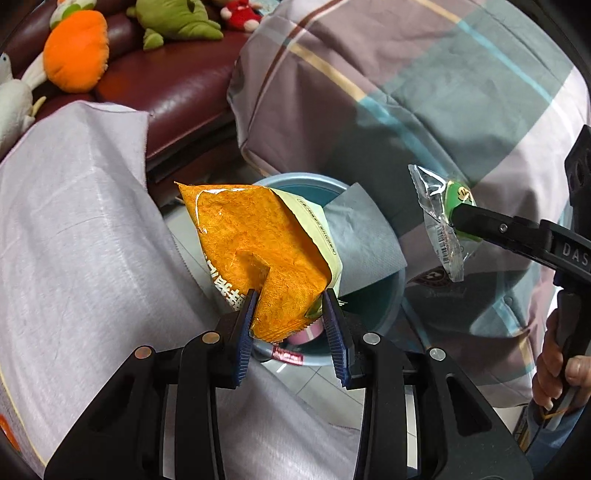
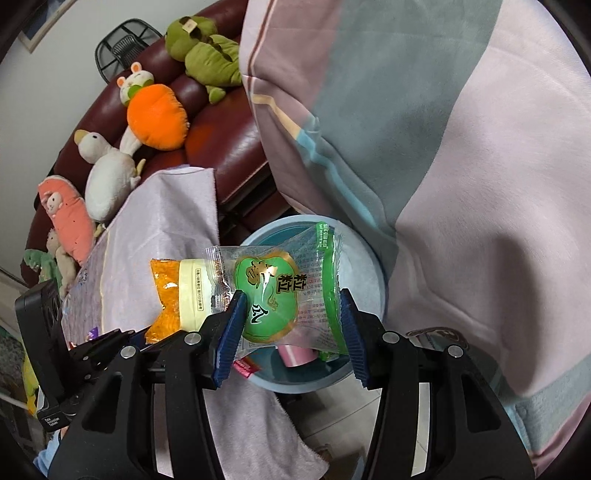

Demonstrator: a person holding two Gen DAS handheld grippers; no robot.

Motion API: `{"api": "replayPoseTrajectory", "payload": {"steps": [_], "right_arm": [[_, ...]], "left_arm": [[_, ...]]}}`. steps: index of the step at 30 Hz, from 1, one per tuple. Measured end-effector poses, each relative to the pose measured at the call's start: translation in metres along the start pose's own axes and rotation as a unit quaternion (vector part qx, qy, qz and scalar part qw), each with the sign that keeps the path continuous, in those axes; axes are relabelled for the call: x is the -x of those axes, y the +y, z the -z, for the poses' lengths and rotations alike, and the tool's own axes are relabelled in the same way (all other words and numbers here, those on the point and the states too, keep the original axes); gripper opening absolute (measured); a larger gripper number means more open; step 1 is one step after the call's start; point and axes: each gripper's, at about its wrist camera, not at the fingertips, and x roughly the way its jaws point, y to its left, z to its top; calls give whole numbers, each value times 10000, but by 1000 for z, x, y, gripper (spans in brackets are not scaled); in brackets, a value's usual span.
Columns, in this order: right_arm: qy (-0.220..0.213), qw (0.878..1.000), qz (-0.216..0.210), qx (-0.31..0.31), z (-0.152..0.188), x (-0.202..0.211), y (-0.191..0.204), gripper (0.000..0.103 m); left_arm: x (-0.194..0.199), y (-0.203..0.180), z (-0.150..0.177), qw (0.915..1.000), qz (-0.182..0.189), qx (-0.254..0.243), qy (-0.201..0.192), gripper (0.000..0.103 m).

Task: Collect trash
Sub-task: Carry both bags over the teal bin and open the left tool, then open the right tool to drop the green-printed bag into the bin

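Left claw (image 1: pixel 291 310) clenched tight on the orange snack wrapper (image 1: pixel 258 240), pads pinching its lower corner, torn top flaring up toward the middle of the frame. Pale green back panel with printed text showing along the wrapper's right edge. Held right above the blue bin (image 1: pixel 295 179), bottom corner dipping over the near rim.

Over to the right claw (image 2: pixel 291 314): grasping the clear-and-green packet (image 2: pixel 273 295), round green label dead centre between the blue ribbed pads, crinkled film spilling out on both sides. From the left wrist view, same packet out at the right of the frame, hanging off the black fingertips, barcode end pointing down, off to the right of the bin. Right hand (image 1: pixel 561 369) wrapped round the handle at the lower right edge.

Inside the bin already: grey tissue (image 1: pixel 362 232) draped over the right rim, pink cup (image 2: pixel 295 354) lying at the bottom, small red wrapper (image 1: pixel 288 356) poking over the near edge.

Bin squeezed between a lilac cloth (image 1: pixel 74 221) on the left and a plaid quilt (image 1: pixel 406 74) filling the upper right. Tiled floor just visible below the bin. Dark red sofa (image 1: pixel 184 92) at the upper left, dotted with plush toys: orange carrot (image 1: pixel 77 51), green frog (image 1: pixel 173 18), white duck (image 2: pixel 107 170).
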Motion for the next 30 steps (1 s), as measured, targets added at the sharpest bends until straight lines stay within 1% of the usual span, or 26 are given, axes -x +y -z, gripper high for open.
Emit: {"api": "replayPoseTrajectory", "payload": {"steps": [7, 14, 15, 17, 18, 19, 20, 22, 27, 30], "right_arm": [[100, 9999, 86, 10, -8, -14, -4, 49], [107, 9998, 152, 34, -10, -17, 1, 49], [110, 9998, 159, 36, -10, -17, 1, 49], [117, 9998, 180, 50, -12, -18, 2, 49], [121, 9997, 190, 56, -12, -18, 3, 49], [128, 9997, 199, 57, -12, -18, 3, 49], [131, 9997, 207, 59, -12, -19, 4, 49], [139, 9996, 227, 79, -13, -19, 5, 49], [179, 9994, 261, 129, -14, -22, 10, 49], [216, 9993, 273, 157, -13, -25, 13, 50]], "left_arm": [[-26, 4, -11, 9999, 43, 9, 156, 37], [-36, 9, -19, 9998, 79, 31, 175, 39], [-36, 9, -20, 9998, 82, 18, 175, 42], [-36, 8, -20, 9999, 37, -23, 157, 55], [-35, 7, -19, 9999, 24, -45, 153, 64], [-34, 7, -19, 9999, -15, -81, 129, 70], [-32, 6, -18, 9999, -84, -103, 91, 72], [-29, 6, -18, 9999, -100, -97, 55, 80], [-20, 14, -13, 9999, -144, 29, 28, 86], [-11, 20, -5, 9999, -136, 94, 0, 86]]}}
